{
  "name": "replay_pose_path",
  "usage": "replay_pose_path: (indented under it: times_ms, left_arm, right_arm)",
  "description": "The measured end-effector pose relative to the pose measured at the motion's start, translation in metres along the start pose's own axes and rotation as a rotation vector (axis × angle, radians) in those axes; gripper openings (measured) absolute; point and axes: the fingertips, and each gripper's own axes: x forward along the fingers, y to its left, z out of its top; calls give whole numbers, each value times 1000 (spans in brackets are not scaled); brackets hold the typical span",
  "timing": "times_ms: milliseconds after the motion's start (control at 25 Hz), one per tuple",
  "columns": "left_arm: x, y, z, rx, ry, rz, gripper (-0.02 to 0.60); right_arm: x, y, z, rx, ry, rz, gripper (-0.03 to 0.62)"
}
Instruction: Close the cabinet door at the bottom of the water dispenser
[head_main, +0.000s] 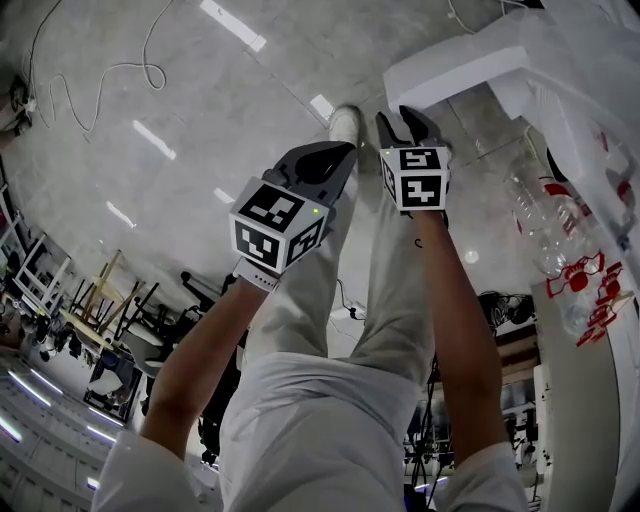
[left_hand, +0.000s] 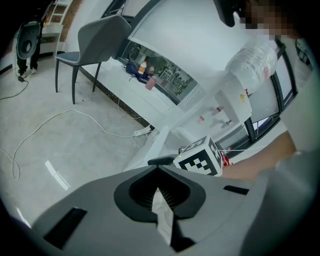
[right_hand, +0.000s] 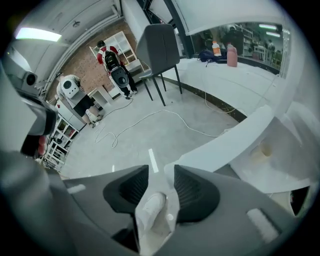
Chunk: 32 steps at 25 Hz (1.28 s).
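Observation:
The white water dispenser (head_main: 572, 70) stands at the right with a clear bottle (head_main: 536, 215) on it. Its bottom cabinet door (head_main: 455, 72) hangs open, swung out over the floor. My right gripper (head_main: 408, 122) points down just beside the door's edge (right_hand: 227, 144); its jaws stand apart with nothing gripped, and only the person's shoe shows through the gap. The cabinet's inside (right_hand: 280, 162) lies to the right of the right gripper (right_hand: 161, 172). My left gripper (head_main: 335, 152) hangs to its left over the white trousers, its tips (left_hand: 157, 169) meeting, empty.
A white shoe (head_main: 345, 124) and trouser legs fill the floor below me. A grey chair (left_hand: 95, 45), a loose cable (left_hand: 75, 114) and a power strip (left_hand: 141, 132) lie to the left. A low white ledge (right_hand: 235, 80) runs along the window. A person (right_hand: 112, 62) stands far off.

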Motion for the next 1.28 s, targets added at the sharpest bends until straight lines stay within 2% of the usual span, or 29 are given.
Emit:
replay_pose_path:
  times_ms: [520,1280]
  left_arm:
    - [2,5,-3,27,26,-2,6]
    - [19,-25,3,90,57,-39,6]
  right_arm:
    - [-1,-2,-5,50,19,-37,156]
    - [-36,-32,-57,160,62,-122,156]
